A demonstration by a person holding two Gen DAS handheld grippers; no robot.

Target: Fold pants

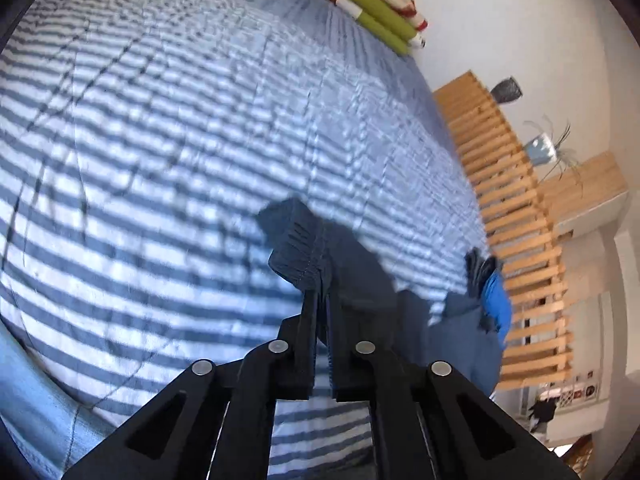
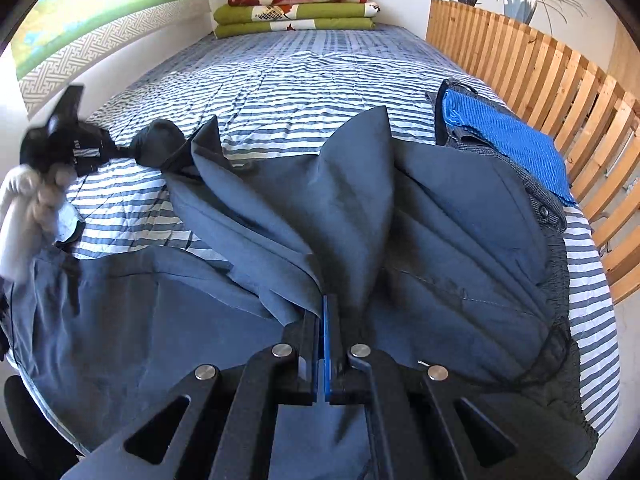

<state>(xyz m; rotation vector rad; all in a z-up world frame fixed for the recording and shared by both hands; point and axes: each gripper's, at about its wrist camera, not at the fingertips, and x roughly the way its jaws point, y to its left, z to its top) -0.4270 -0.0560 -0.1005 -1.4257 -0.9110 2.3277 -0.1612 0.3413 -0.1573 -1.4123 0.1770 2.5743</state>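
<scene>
Dark blue pants (image 2: 460, 240) lie crumpled across the striped bed (image 2: 280, 80). My right gripper (image 2: 326, 308) is shut on a fold of the pants, and the cloth rises in a peak just past its fingers. In the right wrist view my left gripper (image 2: 116, 148) is at the far left, held by a hand in a light glove (image 2: 28, 196), and pinches a bunched end of the pants (image 2: 160, 140). In the left wrist view the left gripper (image 1: 320, 296) is shut on that gathered, elastic-looking end (image 1: 296, 248), lifted above the bedspread (image 1: 160, 120). The rest of the pants (image 1: 460, 340) trails off to the right.
A bright blue cloth (image 2: 508, 136) lies on a folded grey garment (image 2: 544, 204) at the bed's right side, beside a wooden slatted rail (image 2: 560, 80). Folded green and red blankets (image 2: 296, 10) are stacked at the head. A pot and a plant (image 2: 520, 0) stand on the rail.
</scene>
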